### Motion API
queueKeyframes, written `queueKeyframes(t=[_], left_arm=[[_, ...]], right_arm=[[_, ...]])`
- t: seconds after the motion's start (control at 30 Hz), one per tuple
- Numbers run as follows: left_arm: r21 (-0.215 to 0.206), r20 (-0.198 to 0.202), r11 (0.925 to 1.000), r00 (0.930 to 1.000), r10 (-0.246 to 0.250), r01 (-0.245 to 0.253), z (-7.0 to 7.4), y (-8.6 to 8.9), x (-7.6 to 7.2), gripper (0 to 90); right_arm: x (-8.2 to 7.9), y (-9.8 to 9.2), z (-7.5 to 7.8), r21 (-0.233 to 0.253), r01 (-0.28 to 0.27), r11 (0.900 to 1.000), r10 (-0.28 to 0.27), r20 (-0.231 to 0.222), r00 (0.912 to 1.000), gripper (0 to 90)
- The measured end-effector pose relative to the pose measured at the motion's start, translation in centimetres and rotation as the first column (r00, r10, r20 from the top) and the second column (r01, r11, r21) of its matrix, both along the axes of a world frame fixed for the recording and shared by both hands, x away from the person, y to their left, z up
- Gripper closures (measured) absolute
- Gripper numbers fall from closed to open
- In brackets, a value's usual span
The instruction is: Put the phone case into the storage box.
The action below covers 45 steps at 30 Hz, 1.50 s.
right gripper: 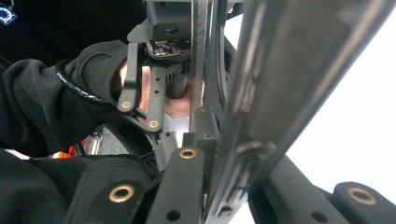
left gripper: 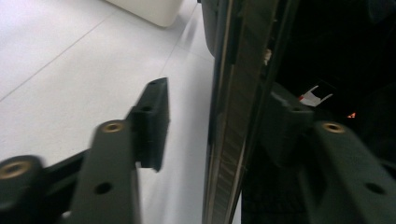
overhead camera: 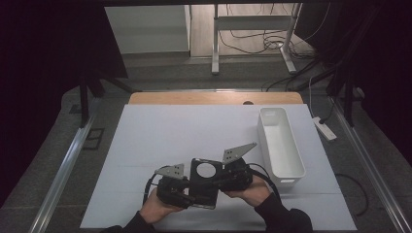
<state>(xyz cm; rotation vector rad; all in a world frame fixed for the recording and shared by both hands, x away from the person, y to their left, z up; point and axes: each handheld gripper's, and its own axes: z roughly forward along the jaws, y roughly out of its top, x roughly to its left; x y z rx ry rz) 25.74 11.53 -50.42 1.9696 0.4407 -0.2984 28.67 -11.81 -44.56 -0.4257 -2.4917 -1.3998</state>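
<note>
Black flat plate (overhead camera: 204, 184) with a round pale opening near its upper part, held edge-up off the white table cover (overhead camera: 160, 141) at the near middle of the table, between both grippers. Left gripper (overhead camera: 187, 191): at the plate's lower left corner, grey three-cornered plate on top, hand (overhead camera: 158, 206) wrapped round its body; in the left gripper view the plate's thin edge (left gripper: 233, 112) runs up between the two jaws, the left jaw standing off it with table showing in the gap, so whether the grip bites cannot be told. Right gripper (overhead camera: 221, 179): at the plate's right side, hand (overhead camera: 252, 189) under it; in the right gripper view the plate edge (right gripper: 261, 102) stands between the jaws, with both jaws set close against it, pinching it. White long bin (overhead camera: 281, 145): on the cover to the right, apart from the plate. Dark sleeves enter from the near edge.
</note>
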Motion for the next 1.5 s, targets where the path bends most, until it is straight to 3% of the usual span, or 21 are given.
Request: queueKeyframes(t=[0.3,0.5,0.8,0.87,0.97,1.1,1.17,1.2,1.23,1.37,1.43,1.5], left_arm=[[-0.018,-0.029,0.9991,0.9989,-0.038,0.038,0.0,0.0,0.2,78.8],[-0.041,-0.037,0.9964,0.9965,-0.075,0.073,0.0,0.1,0.3,84.0],[-0.022,0.003,0.9969,0.9971,-0.076,0.076,0.2,0.1,0.1,85.7],[0.000,0.030,0.9986,0.9982,-0.052,0.052,0.5,0.0,-0.1,85.8],[0.026,0.039,0.9994,0.9990,-0.023,0.022,0.6,0.1,-0.1,85.8],[0.074,0.054,0.9971,0.9984,0.016,-0.019,0.7,0.0,-0.2,85.7],[0.081,0.057,0.9963,0.9981,0.025,-0.030,0.8,0.0,-0.3,85.6],[0.098,0.062,0.9937,0.9969,0.048,-0.054,0.8,0.0,-0.3,85.7],[0.098,0.062,0.9937,0.9969,0.048,-0.054,0.8,0.0,-0.3,85.6],[0.136,0.085,0.9834,0.9903,0.110,-0.121,1.0,0.1,-0.4,85.6],[0.147,0.091,0.9778,0.9864,0.137,-0.149,1.1,0.2,-0.4,85.6],[0.152,0.094,0.9708,0.9806,0.172,-0.185,1.2,0.3,-0.4,85.6]], right_arm=[[0.0,0.0,0.1,0.009,-0.011,1.000,0.011,0.004,0.9999,85.9],[0.0,-0.1,0.1,0.023,-0.033,0.999,0.033,-0.006,0.9994,85.7],[0.0,-0.1,0.1,0.031,-0.047,0.998,0.047,-0.001,0.9989,83.5],[0.0,0.0,0.2,0.017,-0.013,1.000,0.013,0.021,0.9997,70.9],[0.2,0.0,0.3,-0.007,0.051,0.999,-0.051,0.043,0.9978,52.5],[0.3,-0.1,0.5,-0.006,0.114,0.993,-0.114,0.078,0.9904,34.8],[0.4,-0.2,0.6,-0.006,0.135,0.991,-0.134,0.089,0.9870,31.7],[0.5,-0.3,0.7,-0.001,0.162,0.987,-0.161,0.105,0.9813,22.4],[0.5,-0.3,0.7,-0.001,0.162,0.987,-0.161,0.105,0.9813,22.4],[0.8,-0.8,0.9,-0.011,0.255,0.967,-0.251,0.138,0.9581,7.4],[0.9,-1.0,1.0,-0.023,0.299,0.954,-0.292,0.155,0.9439,4.2],[1.0,-1.1,1.0,-0.029,0.322,0.946,-0.314,0.161,0.9357,2.6]])
